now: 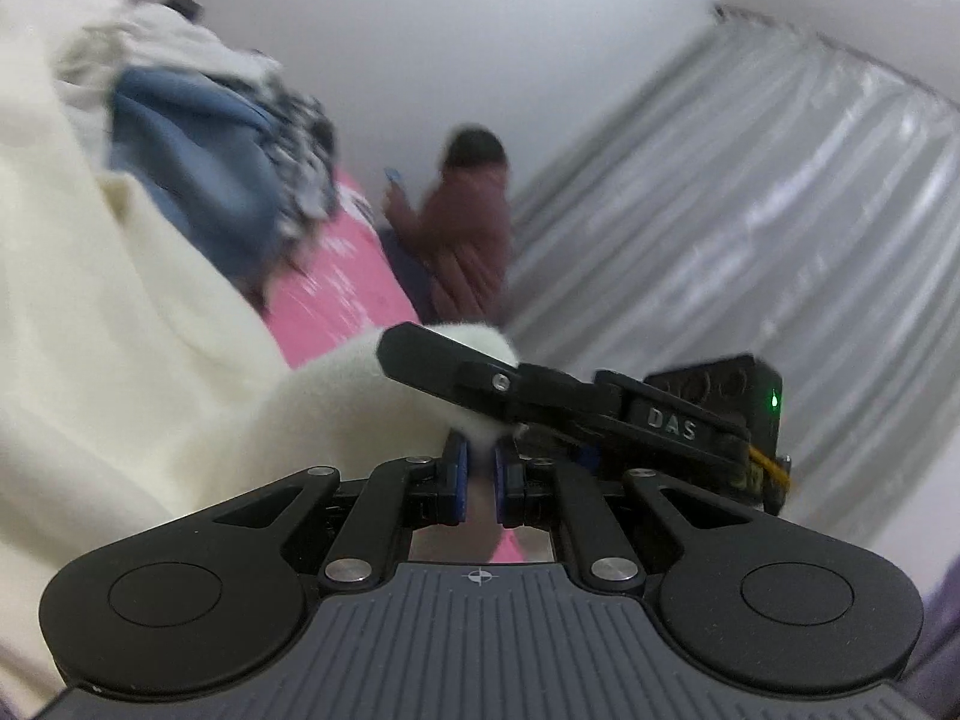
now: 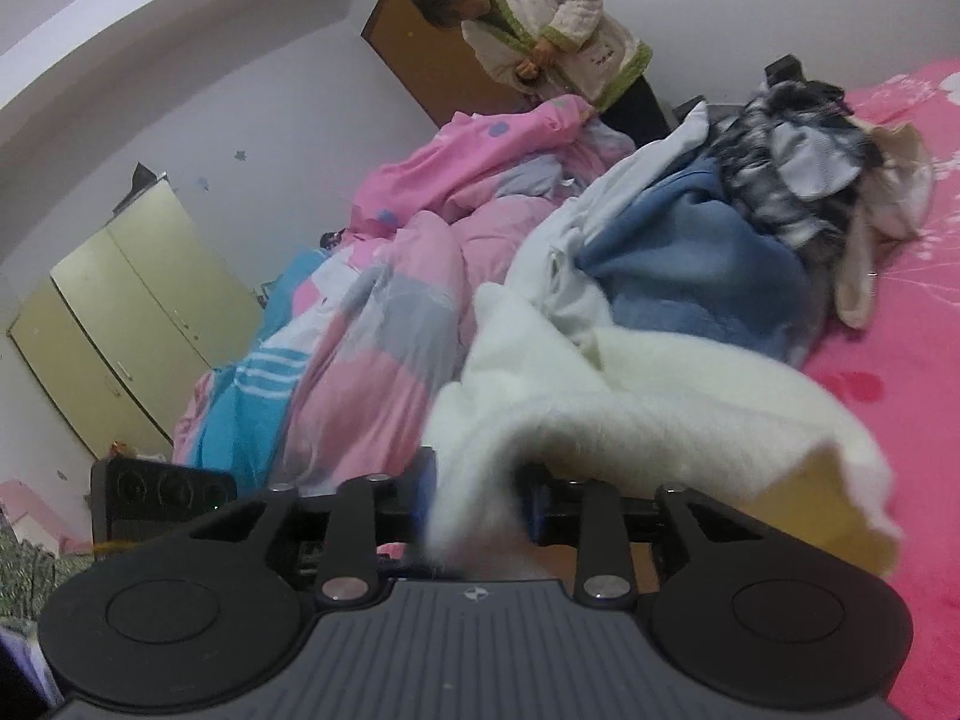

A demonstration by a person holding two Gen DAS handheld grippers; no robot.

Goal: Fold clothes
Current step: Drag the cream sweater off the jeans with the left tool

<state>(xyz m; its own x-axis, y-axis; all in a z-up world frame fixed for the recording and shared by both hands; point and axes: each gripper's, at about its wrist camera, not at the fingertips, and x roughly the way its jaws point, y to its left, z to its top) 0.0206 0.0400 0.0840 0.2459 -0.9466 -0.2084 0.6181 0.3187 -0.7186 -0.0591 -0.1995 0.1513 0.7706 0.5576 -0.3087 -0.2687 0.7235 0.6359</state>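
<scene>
The task was judged to be at an early stage: one cream fleece garment (image 2: 630, 384) was held up off the pink bedsheet (image 2: 900, 420), and no finished fold or stacked item could be seen. The left gripper (image 1: 480, 468) was clamped on a corner of the garment, the fabric being pinched between its blue pads (image 1: 461, 474). The right gripper (image 2: 474, 504) was likewise closed on an edge of the same cloth, which draped over and largely hid its fingers. In the left wrist view the right gripper was seen close beside the same corner, so the two held edges were judged to be brought together. A heap of unsorted clothes (image 2: 750, 210) was left on the far part of the bed, containing a blue plush item, a dark checked fabric and a beige piece. A crumpled pink and blue quilt (image 2: 372, 300) lay to the left. The garment was thick, fuzzy and soft, its edges rounded and limp. Most of the folding was judged to remain.
</scene>
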